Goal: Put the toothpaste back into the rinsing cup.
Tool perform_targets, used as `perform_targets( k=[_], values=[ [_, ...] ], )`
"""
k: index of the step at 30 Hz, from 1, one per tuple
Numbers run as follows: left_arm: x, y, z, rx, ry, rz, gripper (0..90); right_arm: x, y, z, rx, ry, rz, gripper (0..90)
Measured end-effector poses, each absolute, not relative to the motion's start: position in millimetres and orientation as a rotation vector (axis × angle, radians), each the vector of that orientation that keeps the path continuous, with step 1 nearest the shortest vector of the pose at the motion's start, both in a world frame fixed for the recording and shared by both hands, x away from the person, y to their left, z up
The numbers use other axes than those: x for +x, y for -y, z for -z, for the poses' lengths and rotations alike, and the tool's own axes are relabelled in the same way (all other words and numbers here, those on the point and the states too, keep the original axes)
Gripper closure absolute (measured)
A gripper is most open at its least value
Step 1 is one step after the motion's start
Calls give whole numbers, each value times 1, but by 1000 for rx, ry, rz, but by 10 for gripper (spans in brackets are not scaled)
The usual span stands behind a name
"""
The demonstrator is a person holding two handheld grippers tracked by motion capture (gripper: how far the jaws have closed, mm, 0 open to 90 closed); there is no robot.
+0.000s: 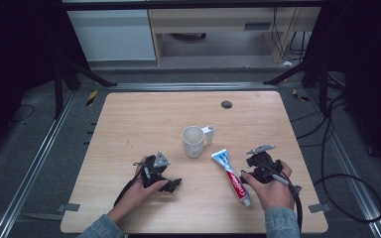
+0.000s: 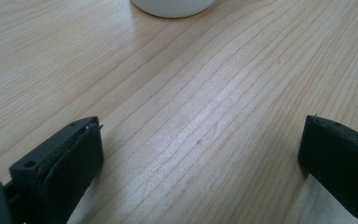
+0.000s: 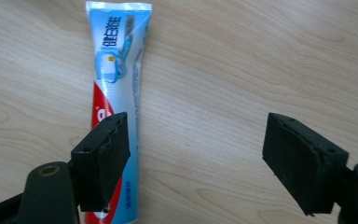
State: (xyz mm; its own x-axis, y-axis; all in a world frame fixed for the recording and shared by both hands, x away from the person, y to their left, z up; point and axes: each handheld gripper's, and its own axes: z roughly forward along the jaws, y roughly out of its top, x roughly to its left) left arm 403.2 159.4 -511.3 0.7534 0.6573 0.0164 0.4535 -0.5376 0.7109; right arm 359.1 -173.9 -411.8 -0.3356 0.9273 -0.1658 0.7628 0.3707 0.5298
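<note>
Item: soft plastic toothpaste tube (image 1: 233, 177), red, white and blue, lay flat on your pale wood-grain table (image 1: 139, 119).
Your right gripper (image 3: 196, 158) hung agape beside it, grasping nothing; your left gripper (image 2: 200, 154) gaped near the white ceramic mug (image 1: 193, 141).

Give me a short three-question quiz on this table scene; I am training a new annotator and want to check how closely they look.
1. True or false: the red, white and blue toothpaste tube stands upright inside the white ceramic mug.
2. Which tool is nearer the tube: A) the left tool, B) the right tool?
3. In the right gripper view, is anything gripped between the right tool's jaws?

Key
1. False: it lies flat on the light wooden table, apart from the mug.
2. B.
3. No: the jaws stand apart over bare wood, with the tube passing behind the jaw on the picture's left.
</note>
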Motion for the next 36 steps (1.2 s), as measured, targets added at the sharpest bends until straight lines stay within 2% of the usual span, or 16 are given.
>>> perform_targets(
  k=[5, 13, 25, 36],
  values=[
    [403, -160, 511, 2235, -825, -369, 0, 375, 164, 400, 1457, -2251, -490, 286],
    [403, -160, 511, 2235, -824, -368, 0, 394, 145, 404, 1427, -2340, -477, 347],
    [404, -160, 511, 2236, -820, -367, 0, 418, 112, 435, 1415, -2460, -399, 389],
    [403, -160, 511, 2234, -822, -366, 0, 437, 109, 458, 1472, -2500, -338, 430]
  ],
)
